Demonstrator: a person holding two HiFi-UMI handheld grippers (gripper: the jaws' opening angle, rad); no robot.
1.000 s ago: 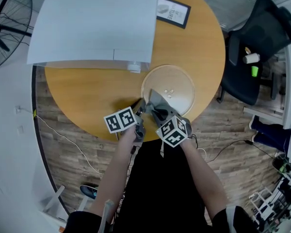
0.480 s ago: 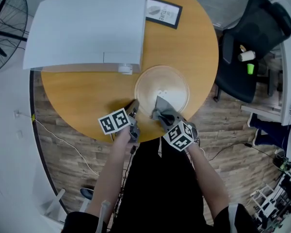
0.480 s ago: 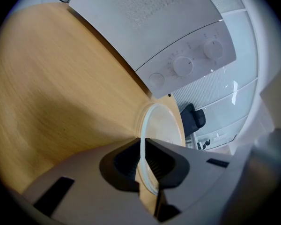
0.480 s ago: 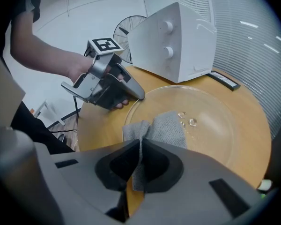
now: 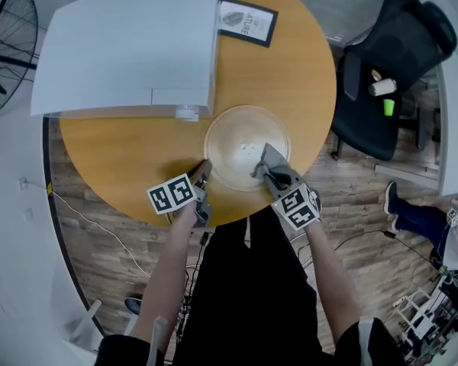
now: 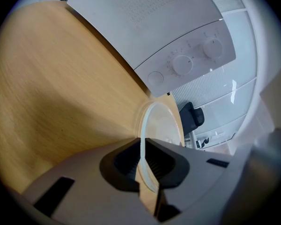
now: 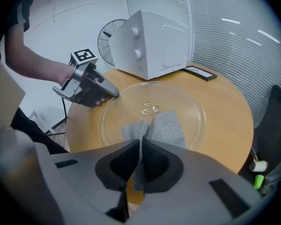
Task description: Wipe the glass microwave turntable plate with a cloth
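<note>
The clear glass turntable plate (image 5: 244,139) lies flat on the round wooden table (image 5: 130,147), near its front edge. My left gripper (image 5: 204,170) is shut on the plate's left rim; the thin glass edge (image 6: 143,146) runs between its pads. My right gripper (image 5: 266,170) is shut on a grey cloth (image 5: 269,157), which drapes onto the plate's right half. In the right gripper view the cloth (image 7: 161,128) spreads just short of the three glass bumps (image 7: 149,108) at the plate's middle, and the left gripper (image 7: 113,93) shows at the far rim.
A white microwave (image 5: 130,44) stands at the table's back left, its knobs (image 6: 182,64) facing the plate. A framed black card (image 5: 246,21) lies behind the plate. A black office chair (image 5: 389,67) stands off the table's right, a floor fan (image 5: 4,44) at far left.
My right gripper has slid the cloth rightward across the plate, from its near-left part to its right half. The left gripper has kept its hold on the rim.
</note>
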